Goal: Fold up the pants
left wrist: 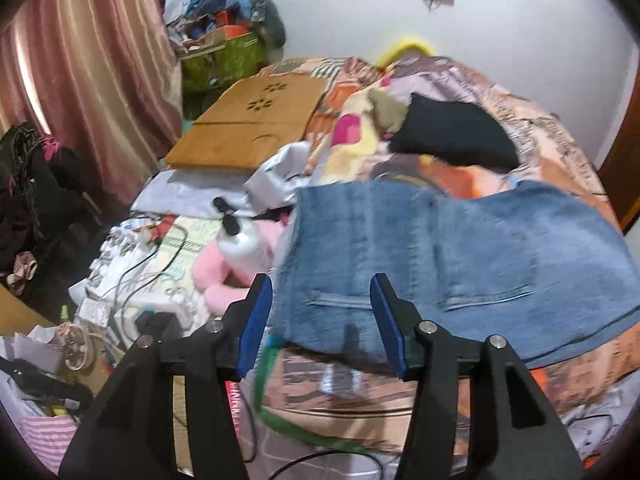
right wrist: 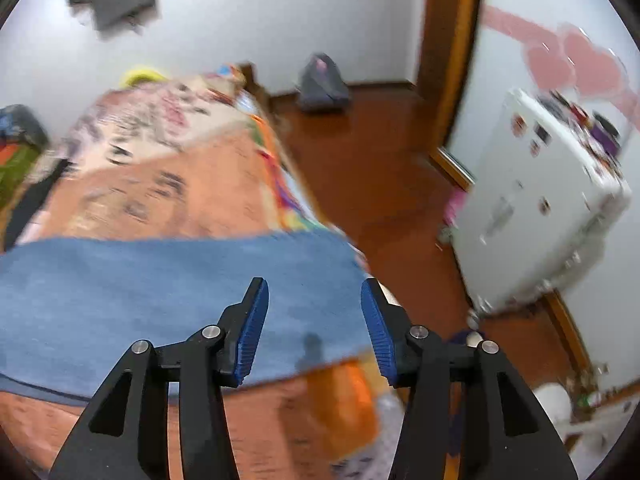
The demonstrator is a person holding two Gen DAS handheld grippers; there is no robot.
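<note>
Both claws released, nothing between the pads: left claw [left wrist: 321, 300], right claw [right wrist: 315, 304]. Folded denim pants [left wrist: 460, 248] flat on the bed [left wrist: 540, 128], just ahead of and below each claw.

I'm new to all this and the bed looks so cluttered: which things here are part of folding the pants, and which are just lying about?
Part of the job:
- blue jeans, lying on the bed
- left gripper, jaws open
- right gripper, jaws open

Just lying about:
- pink plush toy
- wooden board
- black cushion
- white cabinet
</note>
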